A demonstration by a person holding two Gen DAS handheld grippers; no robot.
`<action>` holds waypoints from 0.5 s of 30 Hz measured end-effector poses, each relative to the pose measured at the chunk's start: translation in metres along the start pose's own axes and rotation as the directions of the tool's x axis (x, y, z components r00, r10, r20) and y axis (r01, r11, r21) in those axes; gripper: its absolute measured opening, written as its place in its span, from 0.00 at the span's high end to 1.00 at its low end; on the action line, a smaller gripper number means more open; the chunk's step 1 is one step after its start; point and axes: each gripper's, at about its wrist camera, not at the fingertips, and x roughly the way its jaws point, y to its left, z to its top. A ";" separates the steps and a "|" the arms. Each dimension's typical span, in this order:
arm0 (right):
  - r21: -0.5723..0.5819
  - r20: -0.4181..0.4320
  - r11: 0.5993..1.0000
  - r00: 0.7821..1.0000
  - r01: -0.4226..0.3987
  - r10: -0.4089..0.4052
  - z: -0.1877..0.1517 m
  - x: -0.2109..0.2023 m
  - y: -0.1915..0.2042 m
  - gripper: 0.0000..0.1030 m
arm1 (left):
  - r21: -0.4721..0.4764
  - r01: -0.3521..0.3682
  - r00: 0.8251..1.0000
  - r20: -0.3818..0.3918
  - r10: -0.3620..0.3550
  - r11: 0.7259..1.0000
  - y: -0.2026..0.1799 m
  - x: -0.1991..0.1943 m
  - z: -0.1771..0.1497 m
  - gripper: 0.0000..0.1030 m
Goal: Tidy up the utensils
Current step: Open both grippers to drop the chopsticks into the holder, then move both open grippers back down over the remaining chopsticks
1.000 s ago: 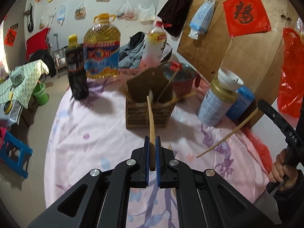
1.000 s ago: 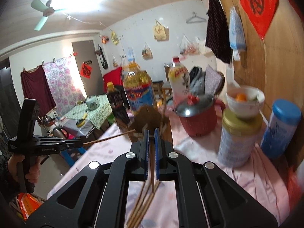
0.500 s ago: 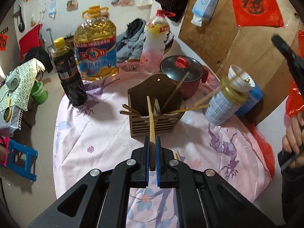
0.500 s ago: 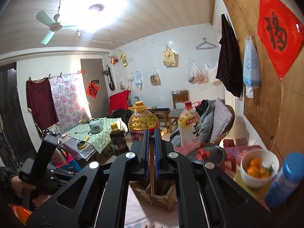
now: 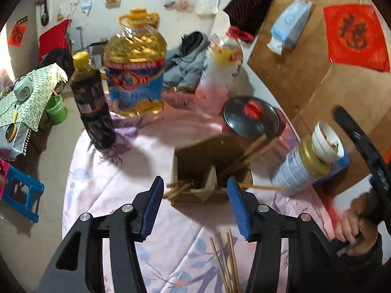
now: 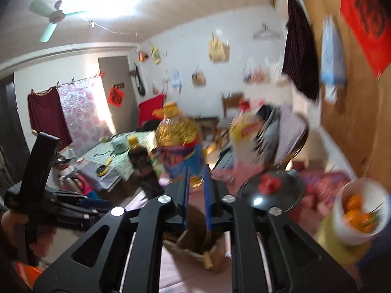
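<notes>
Wooden holder [image 5: 210, 171], chopsticks inside: left gripper [image 5: 195, 210] above it, jaws wide, empty; right gripper [image 6: 195, 195] jaws slightly apart, seemingly empty; next, likely fetch loose chopsticks [image 5: 227, 261] lying nearer than the holder.

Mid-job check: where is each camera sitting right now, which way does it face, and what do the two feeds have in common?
Left wrist: sits on the left hand-held gripper, looks down at the wooden holder and loose chopsticks on the tablecloth; jaws wide open; the right hand shows at the right edge.
Right wrist: sits on the right hand-held gripper, faces level across the room, blurred; jaws slightly apart; the left hand shows at the left edge.
Shared: holder, pot lid, oil jug, bowl.
</notes>
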 end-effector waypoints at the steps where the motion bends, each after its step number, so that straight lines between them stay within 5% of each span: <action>1: 0.011 0.014 1.000 1.000 0.002 -0.002 -0.001 -0.010 -0.001 0.74 | -0.015 -0.002 1.000 0.017 0.002 1.000 0.003 -0.004 0.000 0.48; 6: 0.136 0.005 0.989 0.998 0.056 -0.058 -0.032 -0.037 -0.017 0.25 | -0.077 -0.030 0.997 0.063 0.035 0.997 0.019 -0.015 -0.021 0.36; 11: 0.201 -0.162 0.963 0.975 0.181 -0.150 -0.112 -0.046 -0.019 0.14 | -0.116 -0.115 0.989 0.081 0.125 0.987 0.038 -0.006 -0.096 0.15; 15: 0.136 -0.324 0.943 0.913 0.304 -0.247 -0.199 -0.064 -0.012 0.11 | -0.092 -0.178 0.982 -0.082 0.171 0.980 0.046 0.032 -0.192 0.15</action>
